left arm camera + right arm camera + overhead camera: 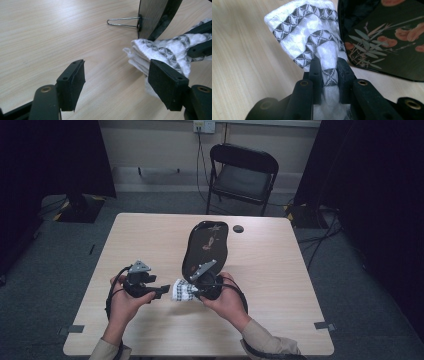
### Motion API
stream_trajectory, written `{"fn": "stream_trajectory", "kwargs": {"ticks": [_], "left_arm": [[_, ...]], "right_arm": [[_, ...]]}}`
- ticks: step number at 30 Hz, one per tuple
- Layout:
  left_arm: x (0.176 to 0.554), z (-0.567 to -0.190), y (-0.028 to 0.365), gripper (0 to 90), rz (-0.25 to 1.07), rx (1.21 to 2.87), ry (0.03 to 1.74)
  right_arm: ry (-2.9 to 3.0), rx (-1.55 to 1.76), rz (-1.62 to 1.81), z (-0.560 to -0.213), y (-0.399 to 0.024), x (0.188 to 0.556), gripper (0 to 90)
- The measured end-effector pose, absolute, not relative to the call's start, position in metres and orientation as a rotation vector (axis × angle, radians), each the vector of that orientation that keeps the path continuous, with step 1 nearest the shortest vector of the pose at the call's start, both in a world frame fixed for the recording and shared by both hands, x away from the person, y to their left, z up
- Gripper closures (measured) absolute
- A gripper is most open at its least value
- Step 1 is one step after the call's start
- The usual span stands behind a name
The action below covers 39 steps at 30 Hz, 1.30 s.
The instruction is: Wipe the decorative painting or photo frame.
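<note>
Two grippers met near the table's front edge: the right gripper was clamped on a folded patterned cloth, the left gripper gaped wide beside it. The propped lacquered tray just behind could be toppled if nudged

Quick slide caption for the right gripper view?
Right gripper pinching a folded white, black-patterned cloth beside a black floral lacquer tray.
</note>
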<state>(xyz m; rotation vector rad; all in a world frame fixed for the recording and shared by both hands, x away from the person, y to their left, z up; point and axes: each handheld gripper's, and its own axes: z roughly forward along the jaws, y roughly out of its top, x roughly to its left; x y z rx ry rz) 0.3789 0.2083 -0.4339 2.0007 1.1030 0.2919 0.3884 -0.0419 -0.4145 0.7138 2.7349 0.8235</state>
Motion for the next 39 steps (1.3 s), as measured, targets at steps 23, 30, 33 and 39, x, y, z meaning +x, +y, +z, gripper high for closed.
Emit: {"fn": "stream_trajectory", "kwargs": {"ticks": [23, 30, 33, 39], "left_arm": [[0.382, -0.445, 0.208, 29.3, 0.272, 2.014, 1.118], [0.382, -0.442, 0.204, 29.4, 0.268, 2.011, 1.095], [0.382, -0.442, 0.201, 29.9, 0.268, 2.010, 1.078], [0.384, -0.442, 0.189, 30.5, 0.265, 2.015, 1.031]], "right_arm": [[2.658, 0.607, 0.883, -0.341, -0.035, 0.384, 78.1], [2.610, 0.605, 0.882, -0.318, -0.033, 0.391, 78.1], [2.594, 0.607, 0.885, -0.310, -0.032, 0.393, 78.0], [2.564, 0.636, 0.893, -0.301, -0.033, 0.401, 78.0]]}}
